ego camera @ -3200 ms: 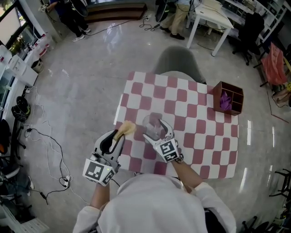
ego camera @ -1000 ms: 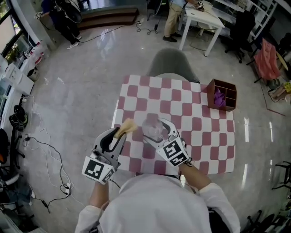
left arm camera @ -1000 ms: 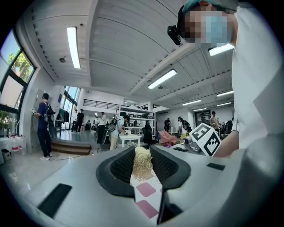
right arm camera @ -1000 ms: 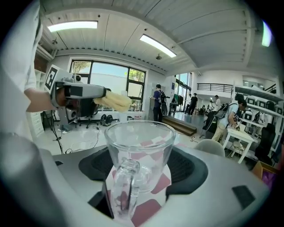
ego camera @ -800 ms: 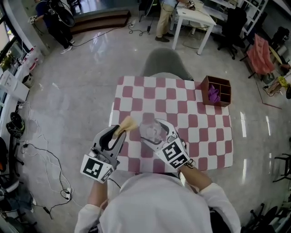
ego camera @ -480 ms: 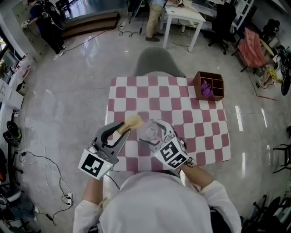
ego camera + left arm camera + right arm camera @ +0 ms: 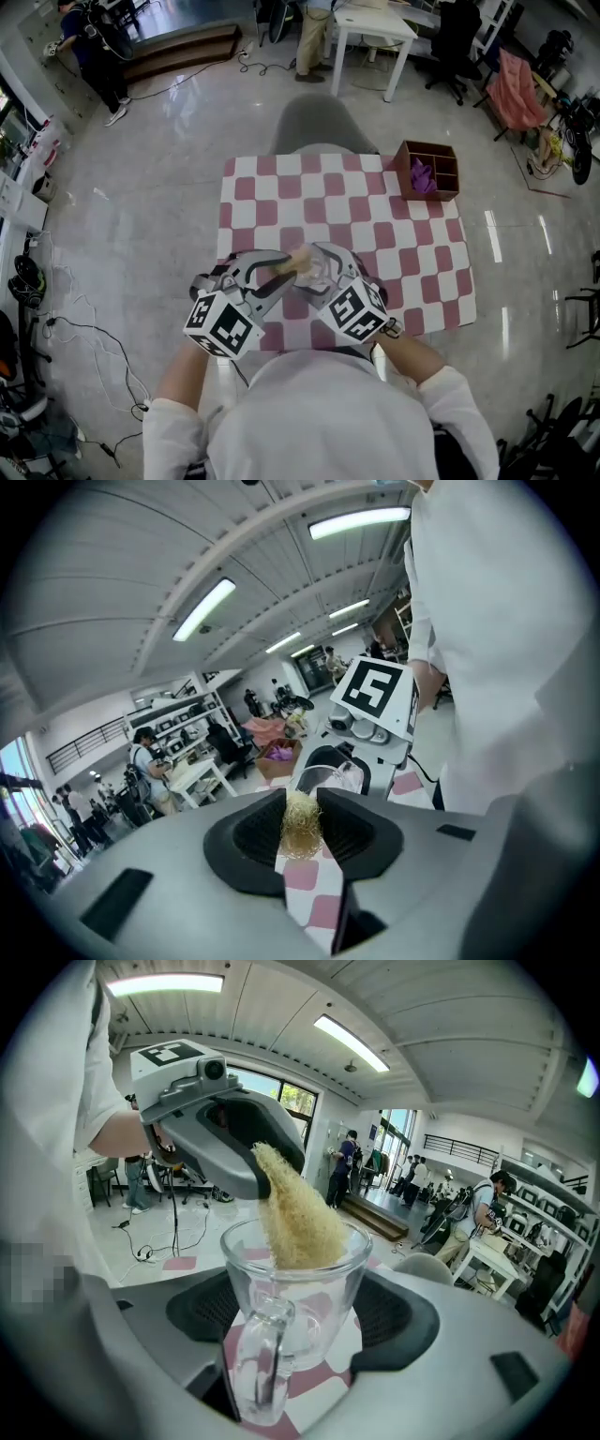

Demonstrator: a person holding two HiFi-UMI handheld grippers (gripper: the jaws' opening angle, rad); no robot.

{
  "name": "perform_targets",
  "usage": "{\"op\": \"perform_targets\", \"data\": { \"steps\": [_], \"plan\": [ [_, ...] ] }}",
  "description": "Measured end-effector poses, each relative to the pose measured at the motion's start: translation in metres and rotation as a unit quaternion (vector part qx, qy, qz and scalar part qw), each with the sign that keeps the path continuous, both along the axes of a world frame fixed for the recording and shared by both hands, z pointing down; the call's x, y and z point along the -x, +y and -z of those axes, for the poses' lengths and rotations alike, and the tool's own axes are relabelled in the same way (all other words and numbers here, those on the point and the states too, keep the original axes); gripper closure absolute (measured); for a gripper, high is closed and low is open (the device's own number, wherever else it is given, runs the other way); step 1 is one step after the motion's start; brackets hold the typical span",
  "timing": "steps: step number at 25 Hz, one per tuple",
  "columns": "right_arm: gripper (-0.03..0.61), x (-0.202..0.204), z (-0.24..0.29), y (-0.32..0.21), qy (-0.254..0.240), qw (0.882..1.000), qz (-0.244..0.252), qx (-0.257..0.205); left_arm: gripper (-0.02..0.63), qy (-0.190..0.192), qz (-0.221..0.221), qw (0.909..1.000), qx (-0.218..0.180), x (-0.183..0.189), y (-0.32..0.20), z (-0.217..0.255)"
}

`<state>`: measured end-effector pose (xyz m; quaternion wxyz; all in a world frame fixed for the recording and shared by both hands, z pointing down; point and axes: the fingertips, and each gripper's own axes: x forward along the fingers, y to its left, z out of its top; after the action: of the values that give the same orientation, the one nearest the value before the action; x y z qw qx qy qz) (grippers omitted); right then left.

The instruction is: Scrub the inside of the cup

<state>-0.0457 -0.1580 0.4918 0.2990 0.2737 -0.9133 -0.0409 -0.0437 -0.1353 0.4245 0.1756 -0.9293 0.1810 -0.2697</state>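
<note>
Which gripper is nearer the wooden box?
Right. The right gripper, holding the cup, sits this side and left of the wooden box; the left gripper, with the sponge, is farther left.

Pink and white checks across the tablecloth point(image 7: 375, 202). Clear, colourless glass for the mug point(image 7: 309, 1309); straw yellow for the fibre scrubber point(image 7: 295, 1213). Grey shells, black pads and black-and-white square markers on the left gripper point(image 7: 302, 808) and right gripper point(image 7: 295, 1290). At the far right corner, reddish-brown for the compartment box point(image 7: 441, 194), purple for the cloth point(image 7: 419, 174) inside.
</note>
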Motion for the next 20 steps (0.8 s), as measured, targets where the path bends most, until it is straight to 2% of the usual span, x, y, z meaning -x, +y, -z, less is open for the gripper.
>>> {"op": "perform_targets", "data": {
  "steps": [2,4,9,13,15,17,20],
  "plan": [
    [0.187,-0.001,-0.002,-0.001,0.004,1.000,0.003,0.000,0.502,-0.026,-0.020,0.9994,0.015,-0.006,0.002,-0.009],
    [0.187,-0.003,-0.003,-0.001,0.008,1.000,0.007,0.002,0.502,-0.034,-0.038,0.9980,0.037,-0.011,0.004,-0.016],
    [0.187,-0.004,-0.005,-0.001,0.009,1.000,0.013,0.004,0.502,0.005,-0.051,0.9956,0.079,-0.025,0.002,-0.015],
    [0.187,-0.005,-0.004,-0.003,0.008,1.000,0.011,0.006,0.502,0.022,-0.032,0.9968,0.070,-0.027,-0.009,-0.008],
    [0.187,-0.007,-0.003,-0.006,0.005,1.000,0.008,0.004,0.502,0.010,-0.014,0.9977,0.066,-0.023,-0.017,-0.010],
    [0.187,-0.008,-0.001,-0.009,0.005,1.000,0.006,0.001,0.502,-0.018,-0.004,0.9980,0.060,-0.018,-0.021,-0.015],
    [0.187,-0.007,-0.001,-0.012,0.010,1.000,0.010,-0.002,0.502,-0.071,-0.022,0.9961,0.048,-0.018,-0.015,-0.022]
  ]
}}
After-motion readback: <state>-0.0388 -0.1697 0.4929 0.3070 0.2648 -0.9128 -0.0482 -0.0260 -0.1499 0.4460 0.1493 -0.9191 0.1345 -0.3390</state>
